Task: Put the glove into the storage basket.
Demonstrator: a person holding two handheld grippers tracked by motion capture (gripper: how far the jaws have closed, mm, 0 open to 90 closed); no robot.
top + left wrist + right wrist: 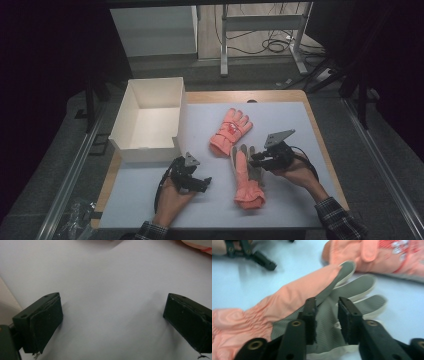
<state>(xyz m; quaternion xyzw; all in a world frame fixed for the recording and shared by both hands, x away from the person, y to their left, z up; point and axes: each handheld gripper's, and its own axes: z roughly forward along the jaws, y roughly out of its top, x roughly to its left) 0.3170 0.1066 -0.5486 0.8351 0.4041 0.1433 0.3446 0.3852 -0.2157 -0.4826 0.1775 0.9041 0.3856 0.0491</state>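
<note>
On the pale tabletop [300,200], our right gripper [325,320] poises part-open jaws over the near salmon-and-grey fabric glove [246,175], lying near-to-far; the left gripper [197,180] gapes empty, leftward.

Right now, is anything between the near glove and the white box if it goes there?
Partly. The left gripper and its hand sit on the mat between the near glove and the white box, beside a straight path. The box's near wall also faces it; lifting would clear both.
</note>
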